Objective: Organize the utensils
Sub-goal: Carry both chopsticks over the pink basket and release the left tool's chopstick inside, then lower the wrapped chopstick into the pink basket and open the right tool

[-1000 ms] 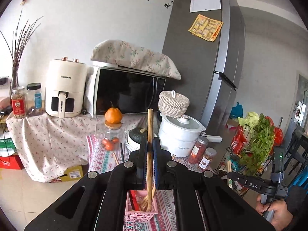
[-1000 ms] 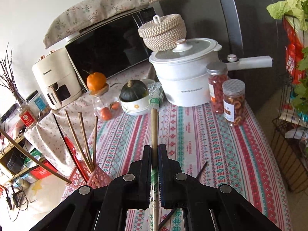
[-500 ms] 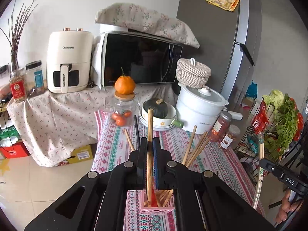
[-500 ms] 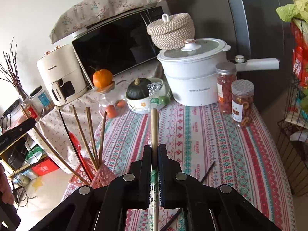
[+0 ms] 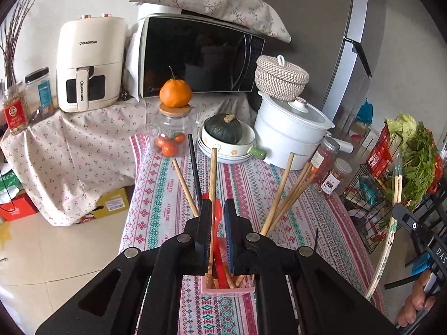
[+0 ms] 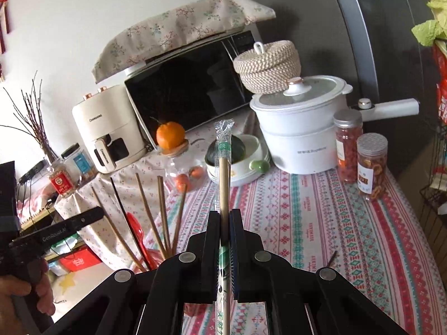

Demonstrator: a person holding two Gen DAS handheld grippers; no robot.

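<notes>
Kitchen surface point(image 5: 282, 212): left claw point(image 5: 217, 209) has just spread, freeing a light, stiff chopstick point(image 5: 213, 184) into the pink basket point(image 5: 227, 289); right claw point(image 6: 224, 217) pinches a wrapped chopstick pair point(image 6: 223, 167) mid-shaft.

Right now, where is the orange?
In the left wrist view the orange sits on the lid of the glass jar, in front of the microwave, right of the air fryer.

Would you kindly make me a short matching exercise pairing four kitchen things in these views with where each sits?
Things:
1. round orange fruit
2. dark green squash
3. woven rope basket
4. floral cloth cover

Places:
A. on the black microwave
B. on the glass jar's wooden lid
C. in the cream ceramic bowl
D. behind the white pot

Pairs: 1-B, 2-C, 3-D, 4-A
</notes>
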